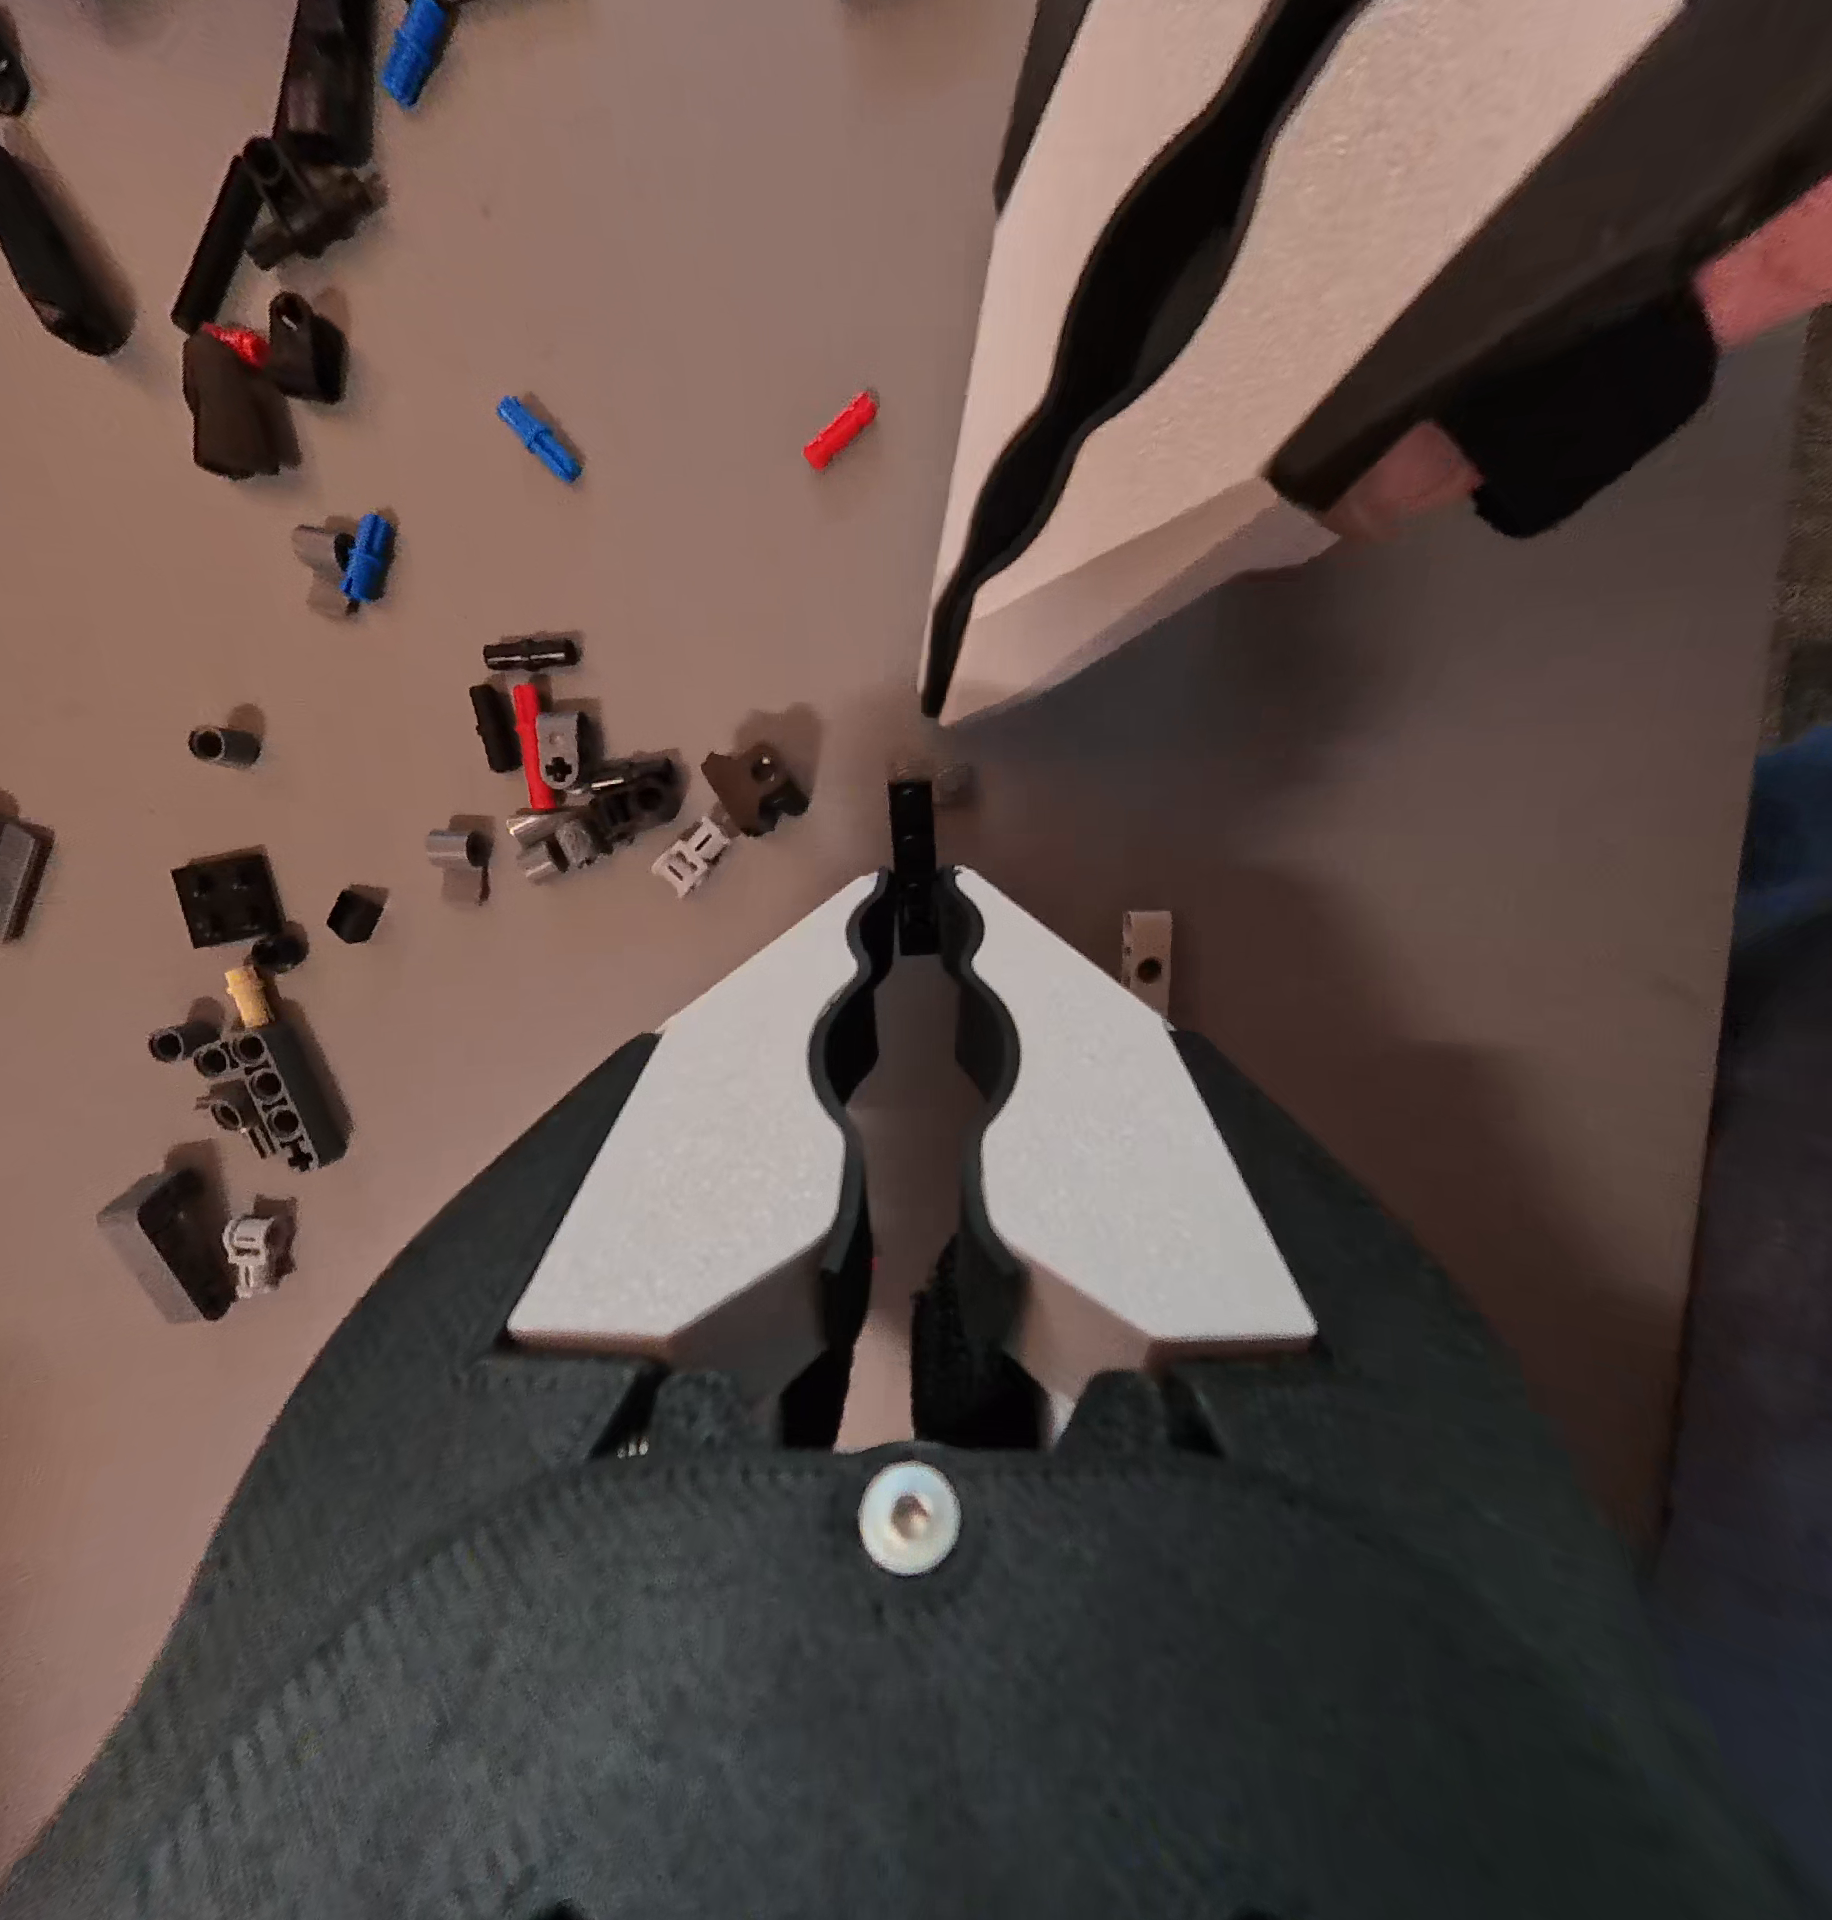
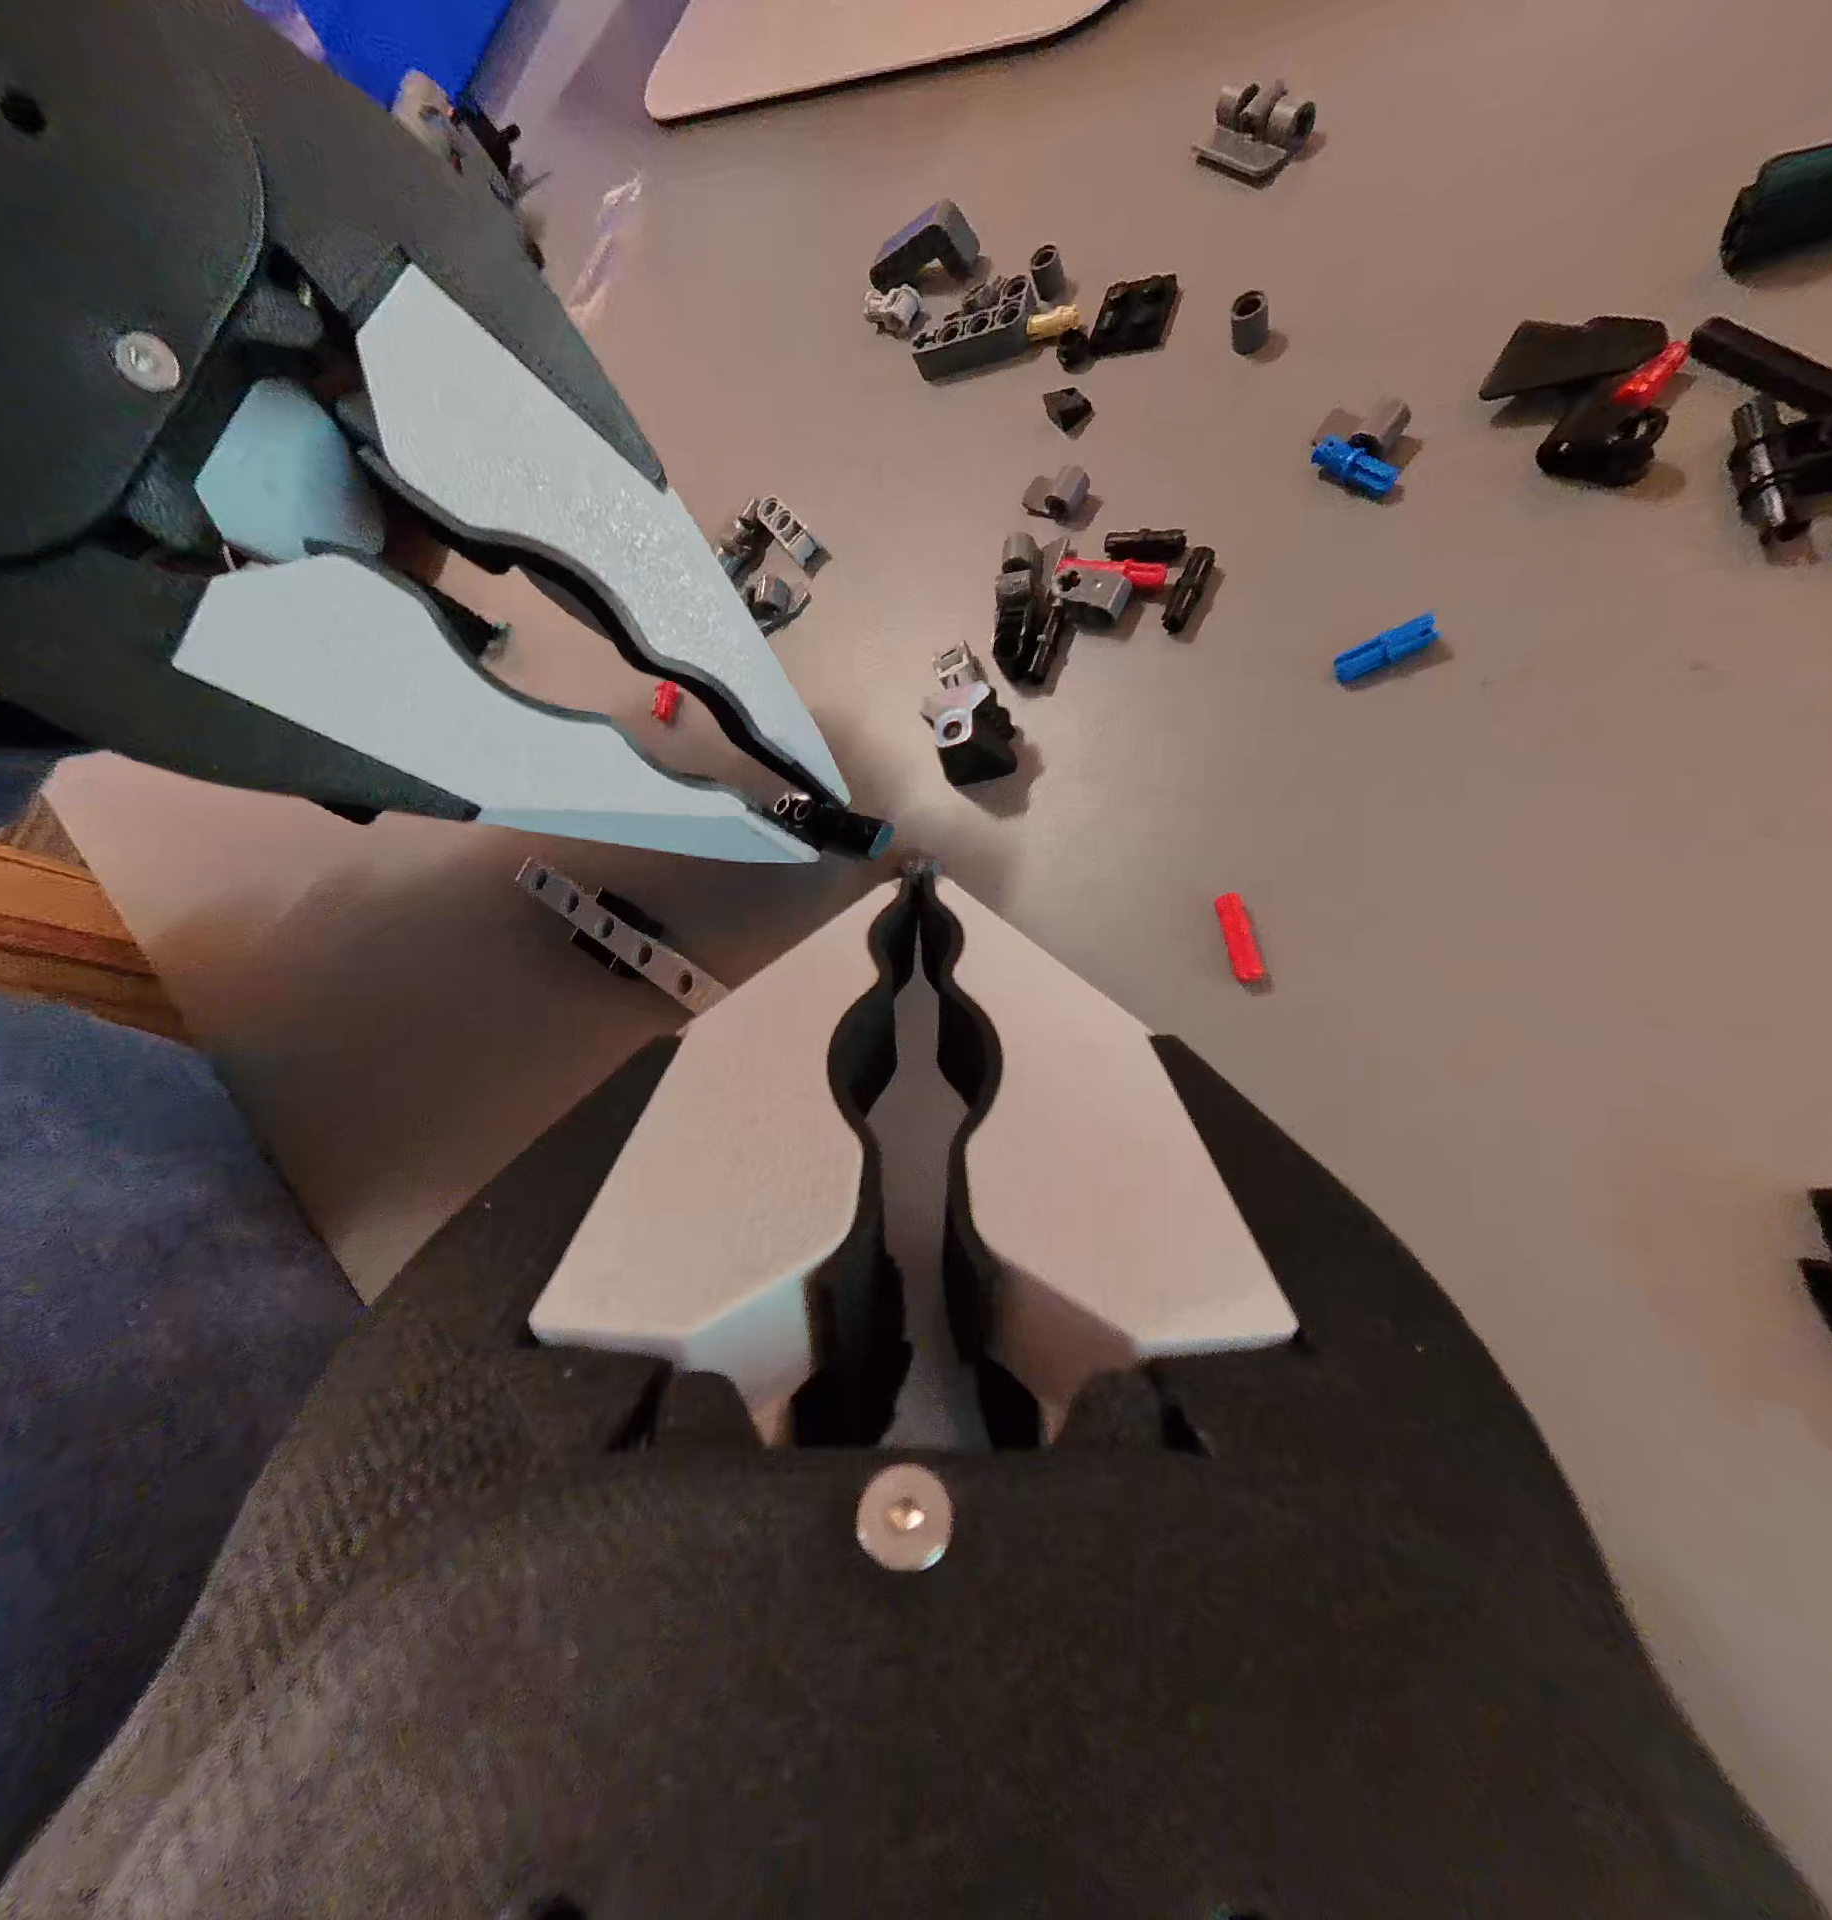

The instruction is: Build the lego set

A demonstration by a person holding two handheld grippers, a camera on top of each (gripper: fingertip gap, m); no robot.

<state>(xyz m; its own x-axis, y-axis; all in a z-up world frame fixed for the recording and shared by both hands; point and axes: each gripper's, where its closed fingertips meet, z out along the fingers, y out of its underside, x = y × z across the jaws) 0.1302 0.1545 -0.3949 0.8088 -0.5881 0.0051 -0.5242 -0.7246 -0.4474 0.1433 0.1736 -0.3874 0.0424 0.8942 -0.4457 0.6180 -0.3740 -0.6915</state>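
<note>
The left gripper (image 1: 914, 902) pinches a small black Lego beam (image 1: 910, 842) at its tips. The right gripper (image 2: 917, 891) is closed nearly tip to tip on something tiny — unclear what. Loose Lego pieces (image 2: 1073, 592) scatter the table (image 2: 1514, 935).

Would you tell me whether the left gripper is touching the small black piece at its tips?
Touching: the left wrist view shows the left gripper pinching the black piece between its fingertips.
</note>
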